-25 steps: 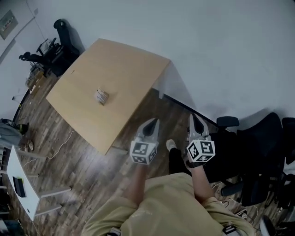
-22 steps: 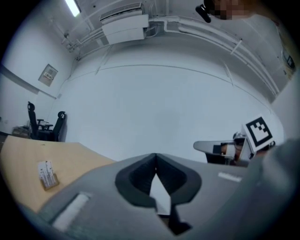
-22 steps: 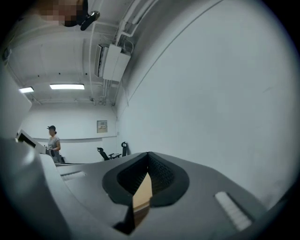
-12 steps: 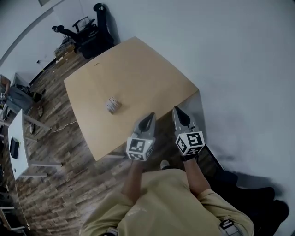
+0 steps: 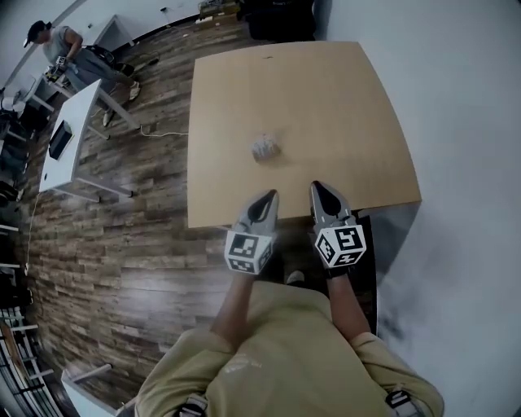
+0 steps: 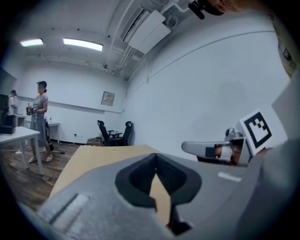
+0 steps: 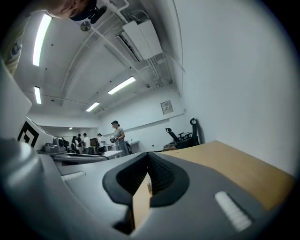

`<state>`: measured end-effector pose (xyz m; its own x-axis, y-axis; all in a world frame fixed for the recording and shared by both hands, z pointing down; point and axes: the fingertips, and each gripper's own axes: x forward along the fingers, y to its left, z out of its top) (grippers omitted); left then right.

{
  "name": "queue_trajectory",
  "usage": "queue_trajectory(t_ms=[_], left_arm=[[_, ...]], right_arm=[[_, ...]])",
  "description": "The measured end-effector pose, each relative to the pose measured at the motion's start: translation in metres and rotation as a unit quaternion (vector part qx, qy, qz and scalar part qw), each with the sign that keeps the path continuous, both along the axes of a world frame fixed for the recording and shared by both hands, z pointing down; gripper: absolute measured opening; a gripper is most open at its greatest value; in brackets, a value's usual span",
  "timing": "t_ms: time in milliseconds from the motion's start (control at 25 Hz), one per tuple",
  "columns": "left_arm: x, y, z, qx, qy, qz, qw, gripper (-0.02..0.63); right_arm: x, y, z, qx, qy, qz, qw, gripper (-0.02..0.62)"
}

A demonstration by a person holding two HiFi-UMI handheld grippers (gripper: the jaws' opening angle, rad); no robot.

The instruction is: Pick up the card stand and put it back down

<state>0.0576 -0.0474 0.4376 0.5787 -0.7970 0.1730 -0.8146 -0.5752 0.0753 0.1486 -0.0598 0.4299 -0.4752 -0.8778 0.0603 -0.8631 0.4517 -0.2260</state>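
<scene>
The card stand [image 5: 264, 147] is a small pale object standing near the middle of the light wooden table [image 5: 350, 98]. Both grippers hover side by side over the table's near edge, short of the stand and apart from it. My left gripper [image 5: 269, 196] is shut and holds nothing; in the left gripper view its jaws [image 6: 156, 155] meet at the tip with only tabletop beyond. My right gripper [image 5: 316, 187] is also shut and empty. In the right gripper view [image 7: 149, 154] a small pale thing, probably the stand [image 7: 149, 185], shows through the gap below the tips.
A white desk [image 5: 69, 151] stands on the wood floor to the left, with a person [image 5: 57, 45] beside it. Dark office chairs [image 5: 277, 16] sit beyond the table's far edge. A white wall [image 5: 464, 122] runs along the table's right side.
The head view has swung round, so the table now lies straight ahead. Both grippers have come forward from over the floor to the table's near edge, still shut.
</scene>
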Motion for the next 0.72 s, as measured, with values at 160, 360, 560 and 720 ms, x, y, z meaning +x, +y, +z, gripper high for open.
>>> queue_trajectory(t_ms=[160, 360, 560, 720], left_arm=[[-0.029, -0.016, 0.025, -0.016, 0.001, -0.030, 0.9994, -0.002], [-0.053, -0.041, 0.062, -0.045, 0.008, -0.038, 0.9982, 0.000], [-0.071, -0.069, 0.099, -0.088, 0.006, -0.047, 0.9950, 0.000], [-0.082, -0.098, 0.132, -0.126, 0.002, -0.042, 0.9911, 0.000]], right_arm=[[-0.039, -0.017, 0.031, -0.027, 0.005, -0.055, 0.998, 0.003], [-0.071, -0.035, 0.063, -0.057, 0.021, -0.091, 0.994, 0.003], [-0.087, -0.067, 0.087, -0.087, 0.040, -0.115, 0.989, 0.003], [-0.092, -0.102, 0.112, -0.114, 0.050, -0.116, 0.985, 0.003]])
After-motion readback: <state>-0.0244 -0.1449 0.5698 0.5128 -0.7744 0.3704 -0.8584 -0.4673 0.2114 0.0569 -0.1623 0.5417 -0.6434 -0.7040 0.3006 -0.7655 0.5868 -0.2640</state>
